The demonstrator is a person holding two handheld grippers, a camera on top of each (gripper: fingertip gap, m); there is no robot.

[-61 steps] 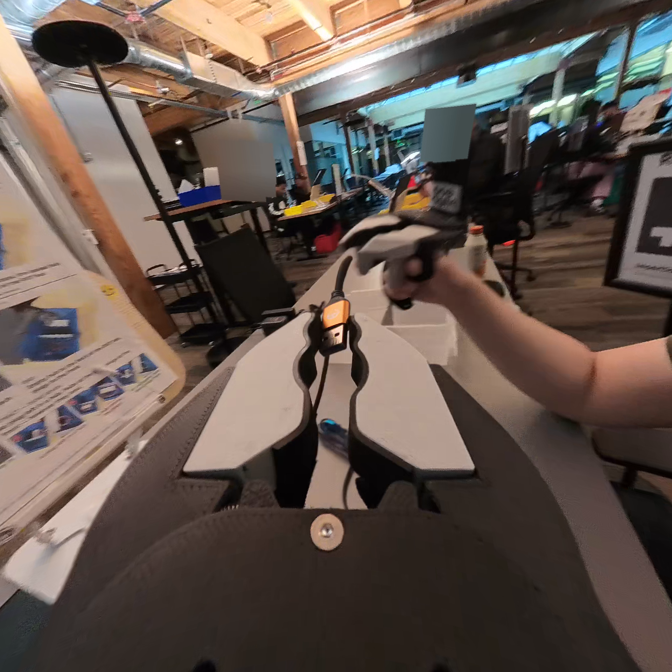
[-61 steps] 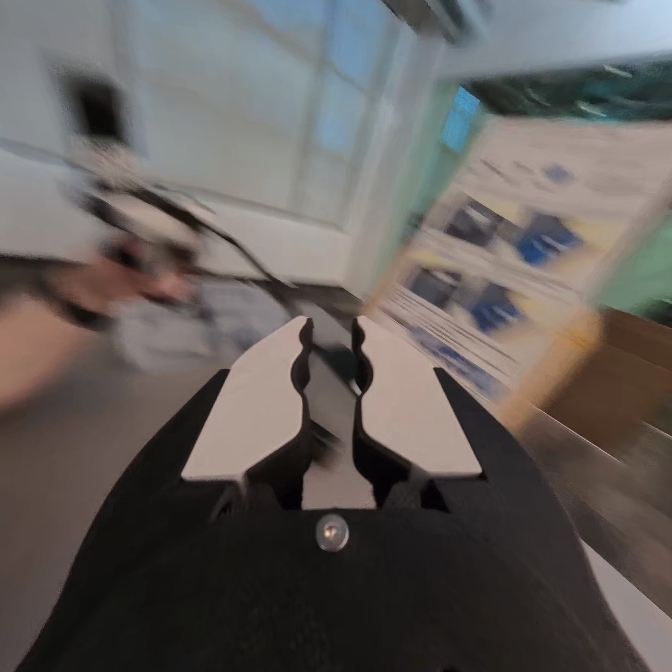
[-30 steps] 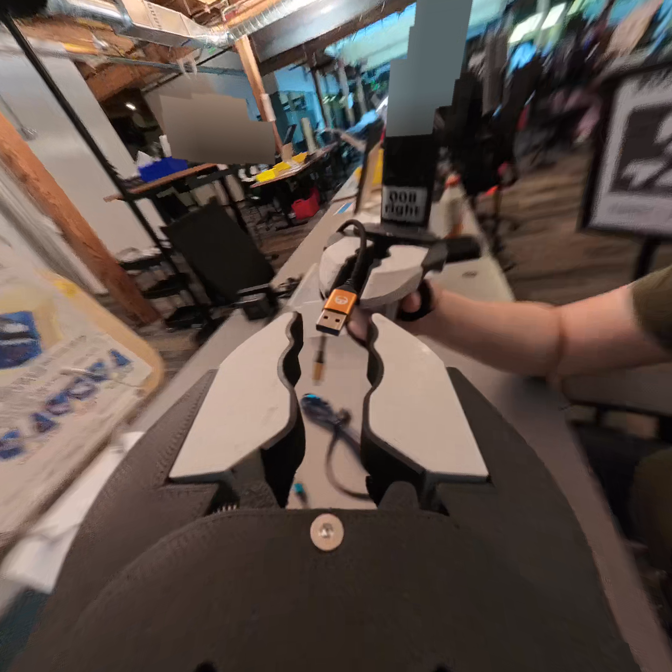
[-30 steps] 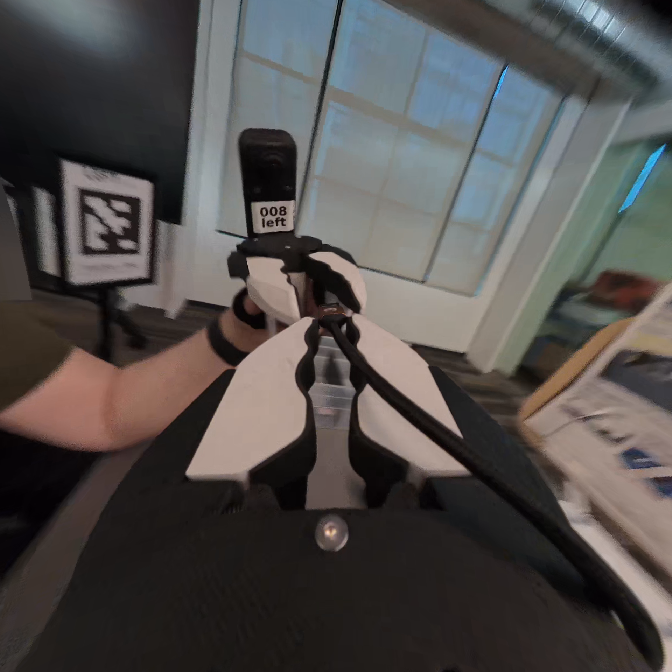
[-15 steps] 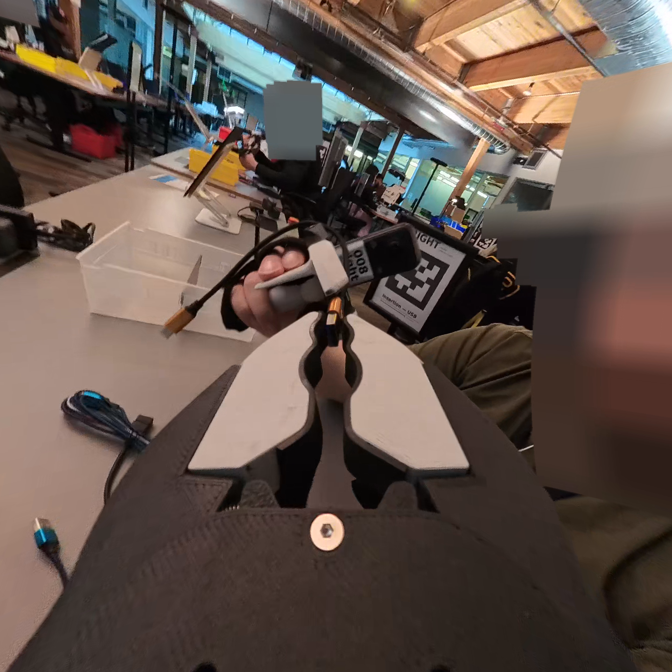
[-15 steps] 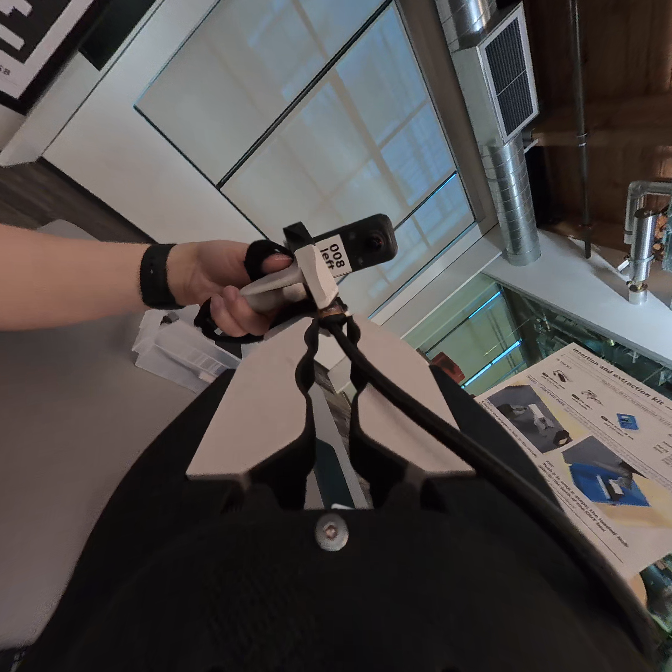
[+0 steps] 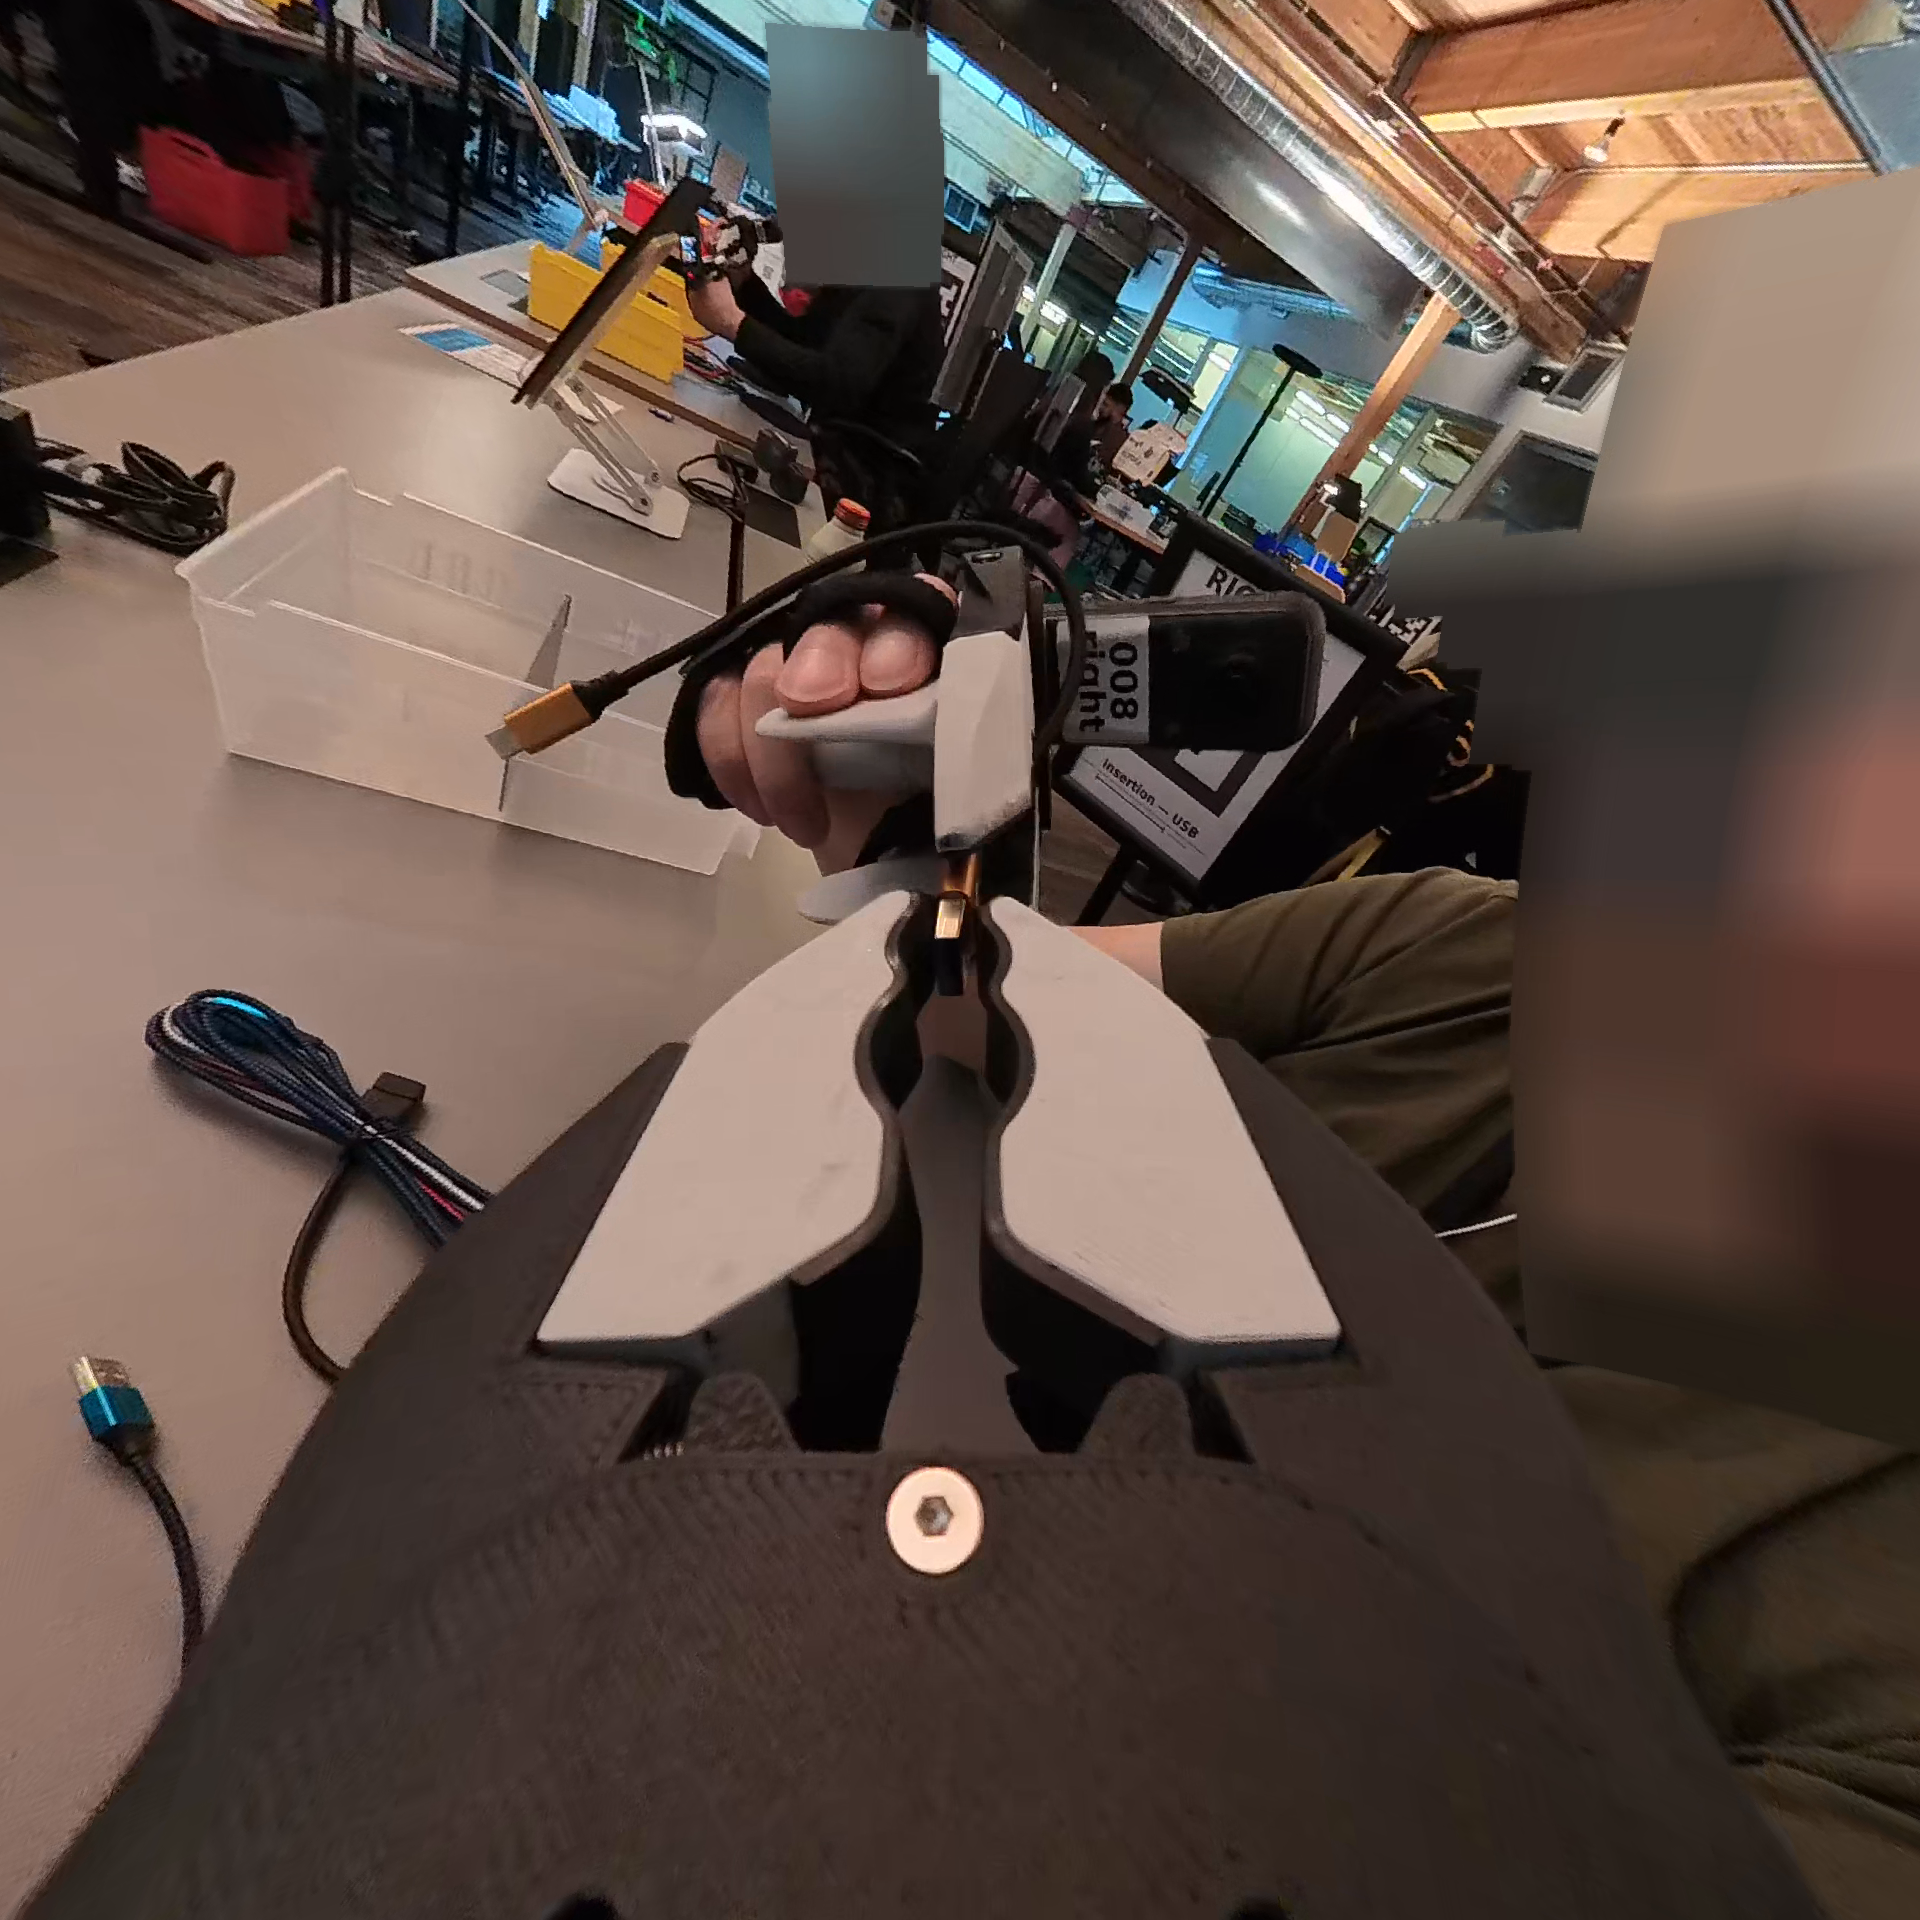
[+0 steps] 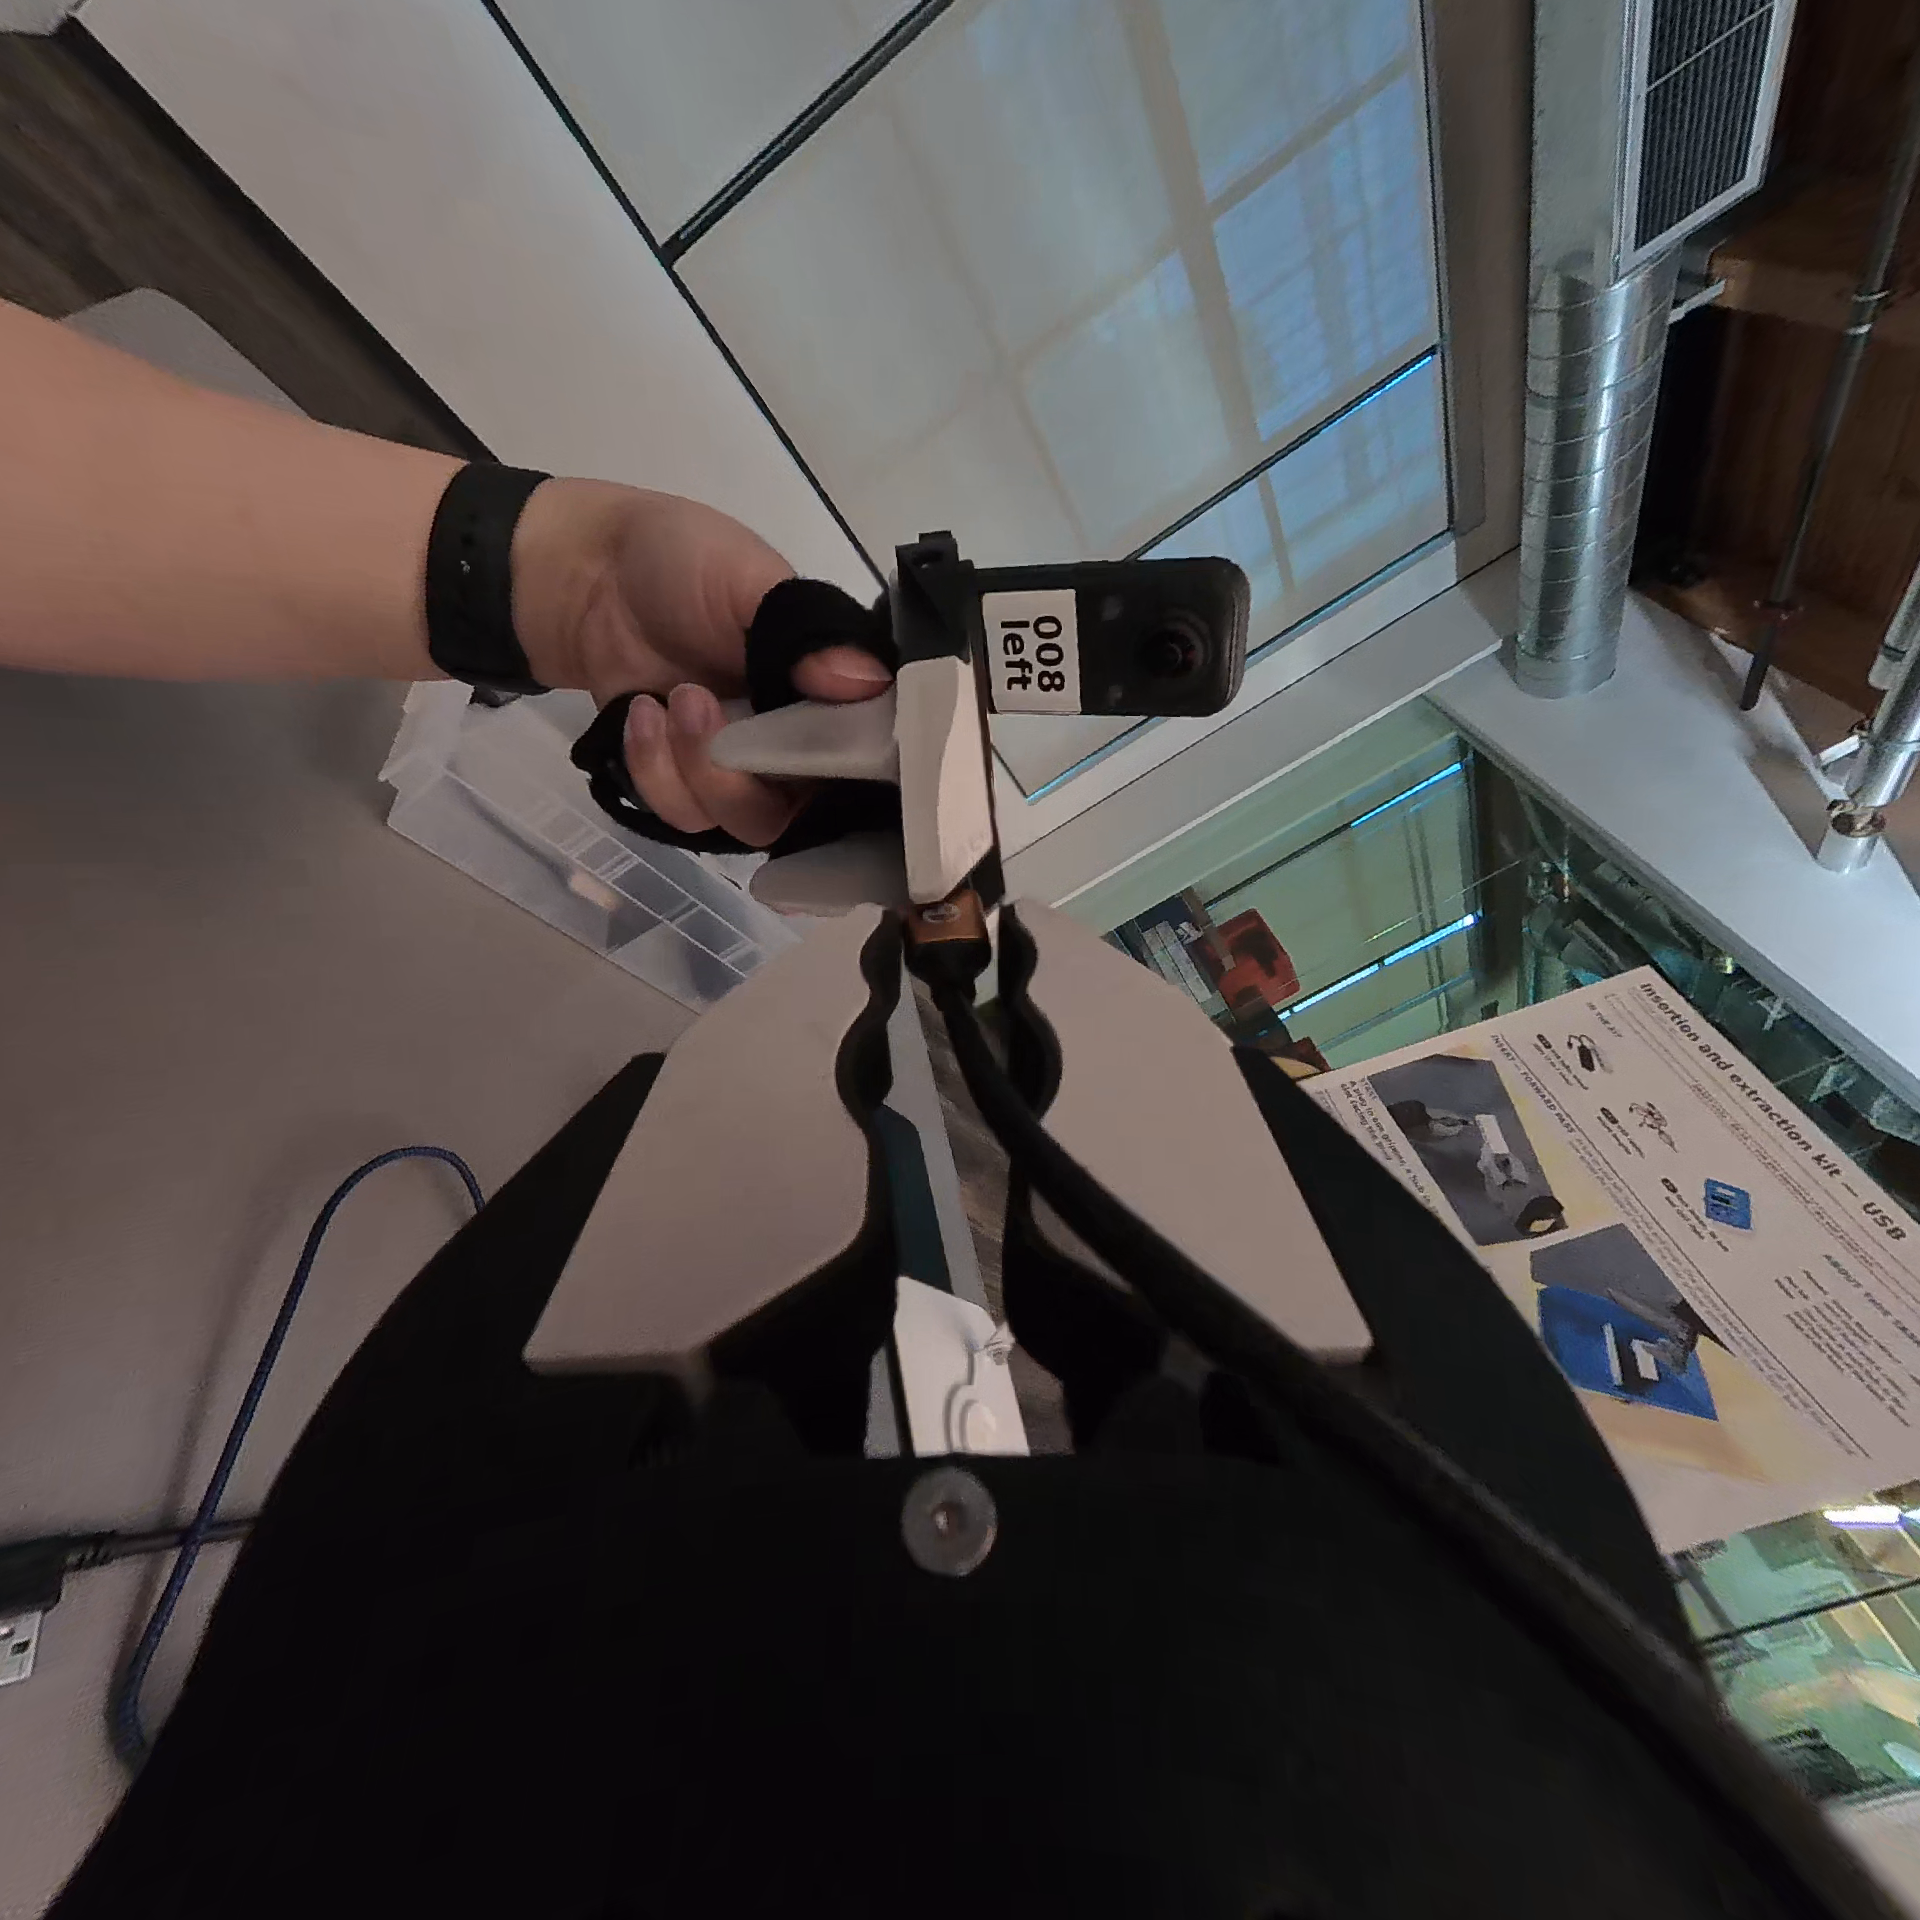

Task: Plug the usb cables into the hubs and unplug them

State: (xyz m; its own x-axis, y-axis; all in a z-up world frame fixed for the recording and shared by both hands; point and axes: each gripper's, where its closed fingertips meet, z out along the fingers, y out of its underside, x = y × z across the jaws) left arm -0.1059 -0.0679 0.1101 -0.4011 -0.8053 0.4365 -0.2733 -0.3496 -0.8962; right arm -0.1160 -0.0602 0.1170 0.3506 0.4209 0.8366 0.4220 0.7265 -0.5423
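Note:
A black USB cable has an orange plug at each end. One orange plug (image 7: 950, 906) sits between the tips of both grippers, which face each other above the grey table (image 7: 312, 935). My left gripper (image 7: 948, 927) is shut on the plug's front end. My right gripper (image 8: 943, 930) is shut on the plug's orange body (image 8: 941, 923), and the black cable (image 8: 1049, 1132) runs back over its right finger. In the left wrist view the right gripper (image 7: 977, 727) stands edge-on, the cable loops above it, and the free orange plug (image 7: 545, 722) hangs to the left.
A coiled blue braided cable (image 7: 281, 1081) with a blue plug (image 7: 104, 1405) lies on the table to the left. A clear plastic bin (image 7: 416, 644) stands behind it. The right wrist view shows a blue cable (image 8: 301, 1278), a clear organiser box (image 8: 582, 862) and an instruction sheet (image 8: 1683, 1195). Both grippers' tips are close together, under 4 cm apart.
Over the last second my left gripper swung right to face the right gripper and closed on the plug the right one holds. In the last half second both only rolled slightly.

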